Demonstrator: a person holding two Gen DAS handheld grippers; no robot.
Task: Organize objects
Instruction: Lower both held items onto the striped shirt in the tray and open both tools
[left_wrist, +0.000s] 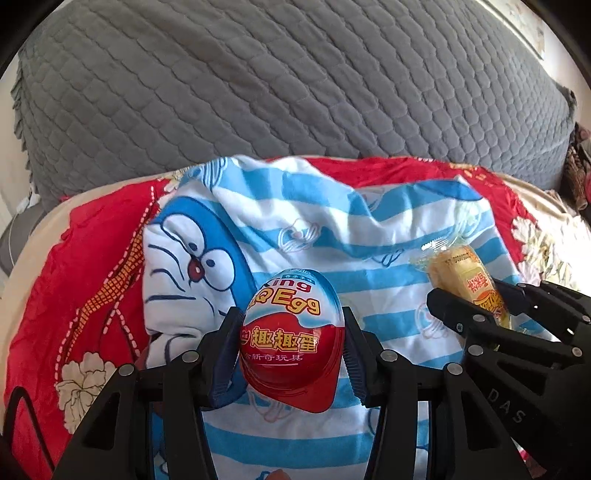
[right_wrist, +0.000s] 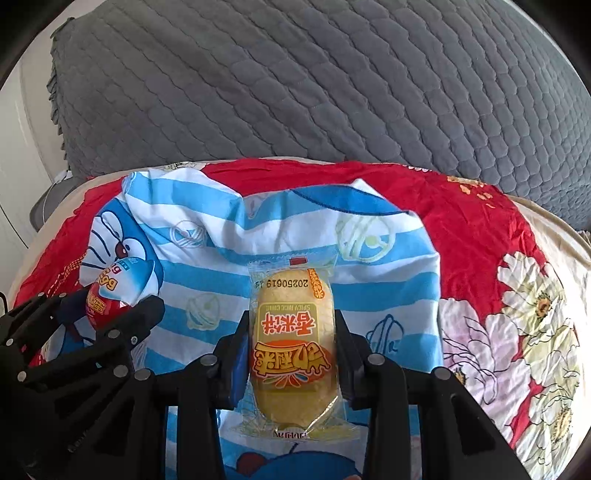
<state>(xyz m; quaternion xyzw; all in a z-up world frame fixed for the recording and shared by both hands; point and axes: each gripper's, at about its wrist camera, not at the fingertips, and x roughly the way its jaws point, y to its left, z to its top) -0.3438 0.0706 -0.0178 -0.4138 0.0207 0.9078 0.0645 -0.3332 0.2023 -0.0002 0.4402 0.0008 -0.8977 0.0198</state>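
My left gripper (left_wrist: 291, 343) is shut on a red, white and blue toy egg (left_wrist: 293, 332) and holds it over a blue-and-white striped Doraemon cloth (left_wrist: 332, 236). My right gripper (right_wrist: 291, 354) is shut on a yellow rice cracker packet (right_wrist: 293, 343) over the same cloth (right_wrist: 229, 236). In the left wrist view the right gripper (left_wrist: 476, 306) and the packet (left_wrist: 469, 280) show at the right. In the right wrist view the left gripper (right_wrist: 110, 317) and the egg (right_wrist: 118, 288) show at the left.
The cloth lies on a red floral quilt (left_wrist: 85, 266) that covers a rounded surface. A grey quilted sofa back (left_wrist: 295, 81) rises behind it. White flowers (right_wrist: 524, 306) mark the quilt's right side.
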